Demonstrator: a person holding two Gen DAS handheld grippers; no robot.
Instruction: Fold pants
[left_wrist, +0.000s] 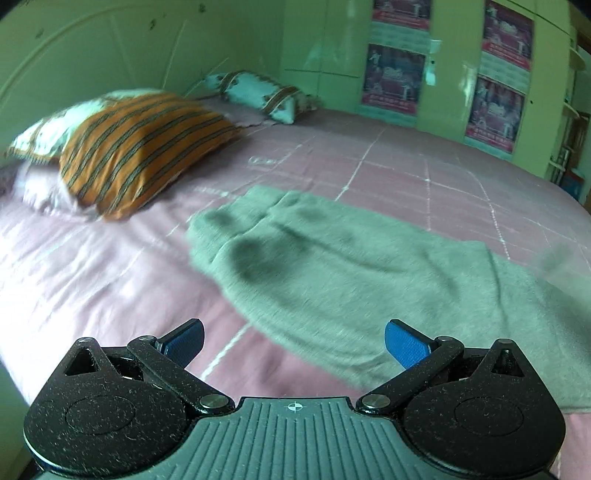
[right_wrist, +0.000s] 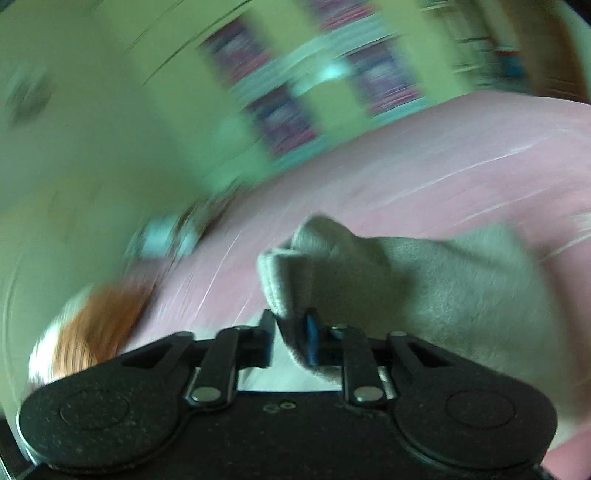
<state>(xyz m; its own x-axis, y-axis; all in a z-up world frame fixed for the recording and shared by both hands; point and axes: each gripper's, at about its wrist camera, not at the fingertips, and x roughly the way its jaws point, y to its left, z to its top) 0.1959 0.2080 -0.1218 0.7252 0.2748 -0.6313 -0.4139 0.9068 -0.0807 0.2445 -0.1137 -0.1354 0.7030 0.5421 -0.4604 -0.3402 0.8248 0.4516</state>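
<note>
The grey pants (left_wrist: 332, 266) lie spread on the pink bedsheet (left_wrist: 92, 266), running from mid-bed towards the right. My left gripper (left_wrist: 295, 343) is open and empty, hovering above the near edge of the pants. In the blurred right wrist view, my right gripper (right_wrist: 291, 339) is shut on a bunched hem of the pants (right_wrist: 406, 280) and holds it lifted above the bedsheet (right_wrist: 443, 166).
An orange striped pillow (left_wrist: 140, 147) and a teal patterned pillow (left_wrist: 258, 92) lie at the head of the bed by the green headboard (left_wrist: 92, 48). Green wardrobe doors with posters (left_wrist: 495, 107) stand beyond the bed's far side.
</note>
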